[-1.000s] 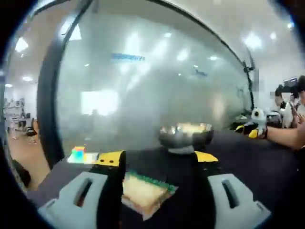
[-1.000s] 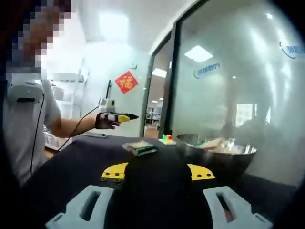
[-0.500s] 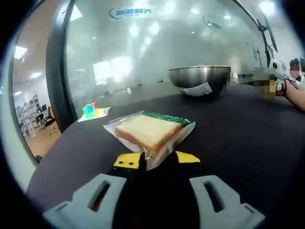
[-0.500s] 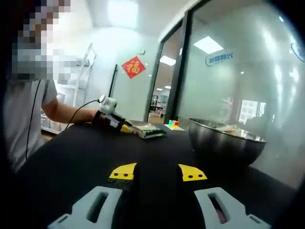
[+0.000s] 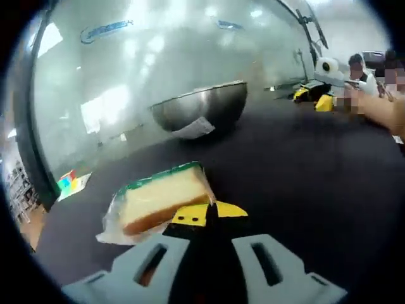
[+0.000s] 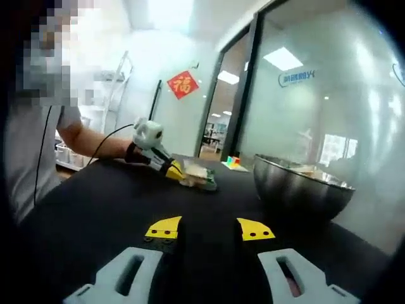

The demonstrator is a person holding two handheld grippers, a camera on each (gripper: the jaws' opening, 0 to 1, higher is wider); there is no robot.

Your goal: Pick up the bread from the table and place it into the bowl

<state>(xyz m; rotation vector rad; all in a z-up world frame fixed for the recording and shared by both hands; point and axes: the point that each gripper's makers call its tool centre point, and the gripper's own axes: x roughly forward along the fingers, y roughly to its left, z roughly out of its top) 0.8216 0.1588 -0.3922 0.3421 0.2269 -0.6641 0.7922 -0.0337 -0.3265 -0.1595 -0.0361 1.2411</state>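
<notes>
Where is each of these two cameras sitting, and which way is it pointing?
Left gripper view: rides on the left gripper, looking along its closed-up jaws at the wrapped bread, with the bowl beyond.
Right gripper view: rides on the right gripper, looking across the dark table at the person's arm.
Shared: bread, bowl, table, and each sees the other gripper.

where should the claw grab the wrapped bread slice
Grip the bread across its thickness at the near crust edge, where the left claw already sits. It lies flat on the table, so come in low from the side away from the bowl.
</notes>
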